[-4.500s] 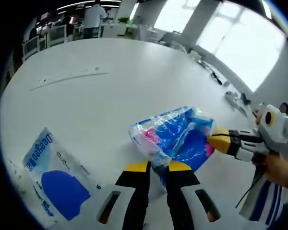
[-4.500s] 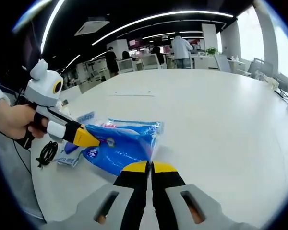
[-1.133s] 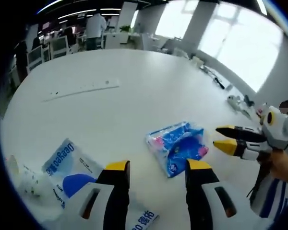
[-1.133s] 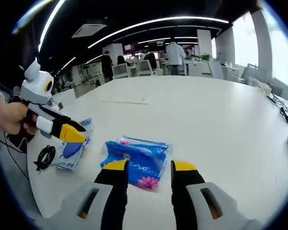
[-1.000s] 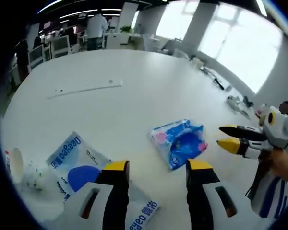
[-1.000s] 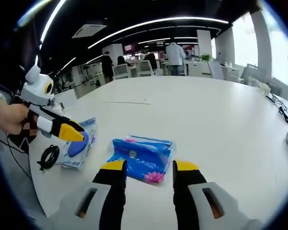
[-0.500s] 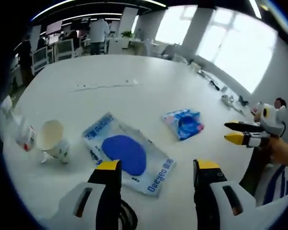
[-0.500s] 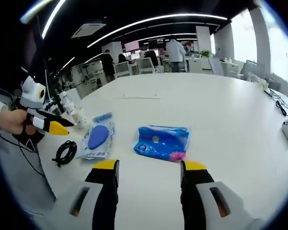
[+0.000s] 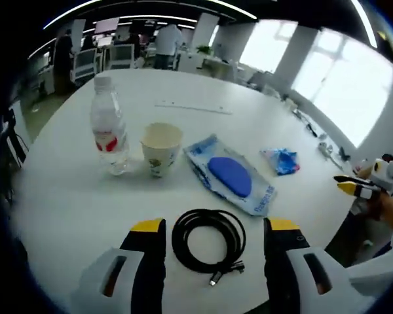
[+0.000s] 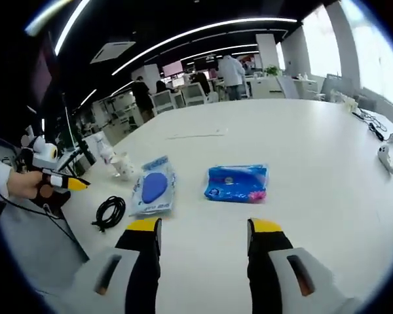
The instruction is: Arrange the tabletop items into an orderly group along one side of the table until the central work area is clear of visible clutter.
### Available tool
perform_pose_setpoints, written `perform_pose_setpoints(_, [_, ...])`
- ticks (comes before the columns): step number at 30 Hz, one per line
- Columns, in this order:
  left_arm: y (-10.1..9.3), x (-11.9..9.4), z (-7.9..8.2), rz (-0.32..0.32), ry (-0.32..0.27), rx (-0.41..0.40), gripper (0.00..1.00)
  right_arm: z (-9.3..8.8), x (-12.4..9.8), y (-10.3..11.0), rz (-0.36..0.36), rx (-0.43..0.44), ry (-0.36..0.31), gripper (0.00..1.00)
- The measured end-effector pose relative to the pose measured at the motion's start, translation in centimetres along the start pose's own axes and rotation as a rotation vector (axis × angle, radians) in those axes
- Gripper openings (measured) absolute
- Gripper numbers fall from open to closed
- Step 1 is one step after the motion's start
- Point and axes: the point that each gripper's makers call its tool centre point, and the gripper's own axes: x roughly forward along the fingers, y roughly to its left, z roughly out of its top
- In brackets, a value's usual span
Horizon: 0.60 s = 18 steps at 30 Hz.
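On the white table (image 9: 65,196), left to right, stand a clear water bottle (image 9: 110,134) and a paper cup (image 9: 161,147). Past them lie a white packet with a blue oval (image 9: 232,175) and a blue tissue pack (image 9: 281,160). A coiled black cable (image 9: 208,239) lies close in front of my left gripper (image 9: 215,227), which is open and holds nothing. My right gripper (image 10: 204,227) is open too, well back from the tissue pack (image 10: 237,183), the packet (image 10: 155,190) and the cable (image 10: 109,211). The cup (image 10: 124,167) and bottle (image 10: 106,152) stand behind them.
A thin white strip (image 9: 193,108) lies farther across the table. White plugs and cords (image 10: 388,154) sit near the right edge. The other gripper (image 9: 363,186) is held off the table's edge, as is the left one (image 10: 56,178). Office chairs and people stand far behind.
Both grippers were shut on the tissue pack, then let go and opened. Both have since pulled well back from the table, so bottle, cup and cable came into view.
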Motion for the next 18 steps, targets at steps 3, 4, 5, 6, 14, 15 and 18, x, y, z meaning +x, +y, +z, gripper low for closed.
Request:
perform_pose_setpoints(3, [0.8,-0.7,-0.2,0.011,-0.007,-0.015,0.56,-0.5,0.1,-0.1,-0.006,0.01,0.008,0.5])
perform_pose_setpoints(4, [0.9,-0.8,-0.2,0.013,-0.007,-0.019,0.56,-0.6,0.2,-0.1,-0.007,0.011,0.011,0.5])
perform_pose_setpoints(5, [1.0,-0.9,-0.2,0.014,-0.01,-0.022,0.56,-0.7,0.1,-0.1,-0.009,0.009,0.013,0.5])
perform_pose_setpoints(6, [1.0,-1.0,-0.1,0.014,-0.013,-0.023,0.56,-0.8,0.2,-0.1,-0.01,0.008,0.014,0.5])
perform_pose_setpoints(14, [1.2,-1.0,0.1,0.006,-0.017,-0.025,0.55,-1.1,0.2,0.0,-0.02,0.022,0.011,0.49])
perform_pose_setpoints(15, [1.2,-1.0,0.1,0.003,-0.018,-0.025,0.55,-1.1,0.2,0.1,-0.02,0.026,0.01,0.49])
perform_pose_setpoints(18, [0.8,-0.9,0.4,-0.011,-0.021,-0.023,0.55,-1.2,0.1,0.1,-0.025,0.024,0.012,0.49])
